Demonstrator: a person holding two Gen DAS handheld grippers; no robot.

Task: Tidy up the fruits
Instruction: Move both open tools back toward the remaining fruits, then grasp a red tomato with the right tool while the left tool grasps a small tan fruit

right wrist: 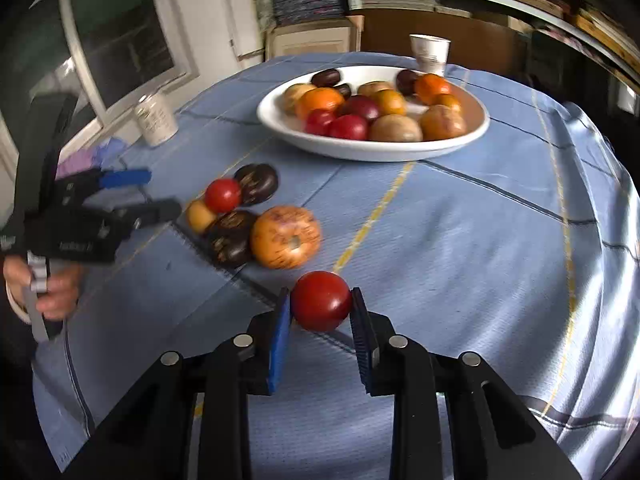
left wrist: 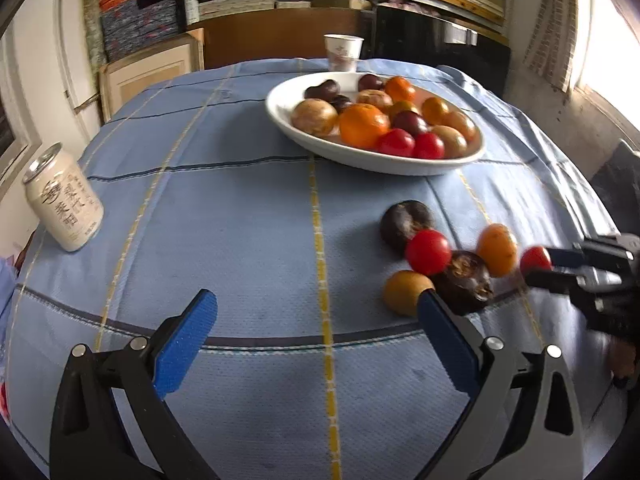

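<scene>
A white bowl [left wrist: 400, 166] [right wrist: 360, 151] holds several fruits: oranges, red, brown and dark ones. Loose fruits lie on the blue cloth: a dark one [left wrist: 404, 222], a red one [left wrist: 428, 252], a yellow one [left wrist: 404, 292], a dark wrinkled one [left wrist: 466, 284] and an orange one [left wrist: 497, 249] [right wrist: 286, 237]. My right gripper [right wrist: 322, 304] is shut on a red fruit [right wrist: 321, 301] [left wrist: 535, 259], held just above the cloth. My left gripper [left wrist: 318, 310] is open and empty, its right finger beside the yellow fruit.
A drink can [left wrist: 64, 198] [right wrist: 156, 120] stands at the table's left edge. A paper cup [left wrist: 343, 53] [right wrist: 430, 54] stands behind the bowl. Shelves and a cabinet fill the back wall. The table is round, its cloth hanging over the edges.
</scene>
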